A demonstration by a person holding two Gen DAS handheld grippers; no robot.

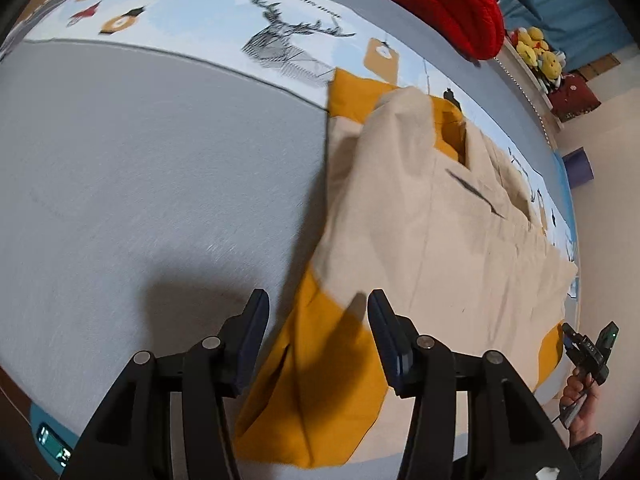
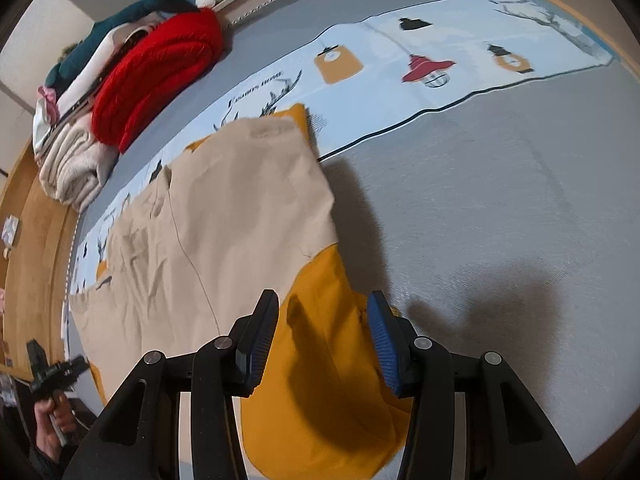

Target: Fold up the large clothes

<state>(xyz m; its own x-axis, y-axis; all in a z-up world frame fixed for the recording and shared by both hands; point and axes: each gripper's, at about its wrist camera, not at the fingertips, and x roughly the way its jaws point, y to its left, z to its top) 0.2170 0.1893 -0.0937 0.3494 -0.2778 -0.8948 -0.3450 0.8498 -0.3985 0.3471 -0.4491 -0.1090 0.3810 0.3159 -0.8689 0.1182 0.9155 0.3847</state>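
Observation:
A large beige garment [image 1: 440, 220] with mustard-yellow sleeves lies spread on the grey bed sheet [image 1: 120, 168]. My left gripper [image 1: 318, 306] hovers open over one mustard sleeve [image 1: 316, 392], and its pads do not press the cloth. In the right wrist view the beige garment [image 2: 240, 208] stretches away to the left. My right gripper [image 2: 322, 310] stands open over the other mustard sleeve [image 2: 328, 380], which lies loose below the jaws. Each view shows the other gripper small at the garment's far end, held in a hand [image 1: 576, 392].
A printed strip with a deer and lanterns [image 1: 280, 40] crosses the bed under the garment's far edge. A red knit [image 2: 156, 76] tops a stack of folded clothes [image 2: 72, 168] at the bed's edge. Plush toys [image 1: 536, 48] sit on a ledge.

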